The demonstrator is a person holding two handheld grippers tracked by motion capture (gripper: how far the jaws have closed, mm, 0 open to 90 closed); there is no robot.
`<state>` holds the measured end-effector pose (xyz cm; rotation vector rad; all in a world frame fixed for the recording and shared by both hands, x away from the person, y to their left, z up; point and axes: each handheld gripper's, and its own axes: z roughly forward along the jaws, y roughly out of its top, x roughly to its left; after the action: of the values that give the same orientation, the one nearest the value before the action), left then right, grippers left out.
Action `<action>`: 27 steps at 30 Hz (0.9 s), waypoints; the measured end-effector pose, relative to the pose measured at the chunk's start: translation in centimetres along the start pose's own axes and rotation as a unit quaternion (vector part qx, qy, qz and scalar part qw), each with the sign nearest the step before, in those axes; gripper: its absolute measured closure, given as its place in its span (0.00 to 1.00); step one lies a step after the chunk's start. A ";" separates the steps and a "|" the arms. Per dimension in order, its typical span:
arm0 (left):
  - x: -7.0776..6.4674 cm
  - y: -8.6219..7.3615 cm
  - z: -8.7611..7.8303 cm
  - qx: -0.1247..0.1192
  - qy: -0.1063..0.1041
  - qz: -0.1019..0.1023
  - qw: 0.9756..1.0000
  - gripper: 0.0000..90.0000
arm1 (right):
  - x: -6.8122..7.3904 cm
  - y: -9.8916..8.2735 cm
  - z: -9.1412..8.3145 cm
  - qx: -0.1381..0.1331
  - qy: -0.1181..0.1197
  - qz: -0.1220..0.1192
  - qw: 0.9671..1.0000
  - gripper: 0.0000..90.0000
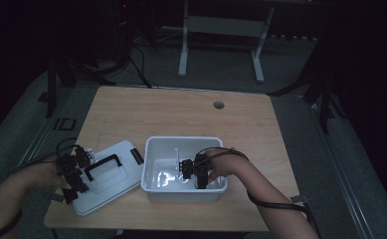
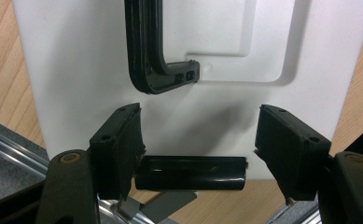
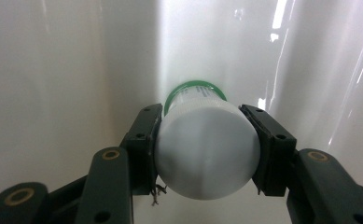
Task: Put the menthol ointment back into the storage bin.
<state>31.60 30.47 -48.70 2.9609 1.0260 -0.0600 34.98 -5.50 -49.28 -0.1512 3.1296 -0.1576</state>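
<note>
The right tongs (image 3: pixel 206 154) were clamped on a white-capped bottle (image 3: pixel 206 156), one black jaw pressed against each side of the cap, with a green-edged label band showing just beyond the cap. Bottle and tongs sat down inside the white tub (image 1: pixel 153 149), whose glossy walls rose close behind and to either side of the jaws; in the high view the right tongs (image 1: pixel 193 172) reached into the tub's near right part, the person's forearm coming in over the near rim. The left tongs (image 2: pixel 198 149) stood partly open and held nothing, hovering over the near edge of the white lid (image 2: pixel 76 70), which lay flat on the bench (image 1: pixel 181 114) just beside the tub. Between the two left jaws lay the lid's black latch (image 2: pixel 191 173), close by the left jaw and apart from the right one. Ahead of those jaws ran the lid's black handle (image 2: pixel 144 56), folded flat against the lid.
</note>
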 end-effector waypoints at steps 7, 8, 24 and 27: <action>0.0 0.0 0.0 0.000 0.000 0.000 1.000 0.35 | 0.0 0.0 0.0 0.003 0.004 0.006 1.000 0.53; 0.0 0.0 -0.1 -0.001 0.000 0.000 1.000 0.35 | 0.0 0.1 0.0 0.003 0.003 0.005 1.000 0.53; -0.2 0.4 0.0 0.002 0.000 0.003 1.000 0.35 | 0.4 -1.0 -3.1 -0.018 -0.003 0.006 1.000 0.51; -0.2 0.4 -0.1 0.001 -0.001 0.004 1.000 0.35 | 0.4 -1.2 -3.5 -0.018 -0.008 0.008 1.000 0.50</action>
<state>31.69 30.03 -48.60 2.9656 1.0153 -0.0640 34.63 -6.42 -45.64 -0.1256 3.1171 -0.0995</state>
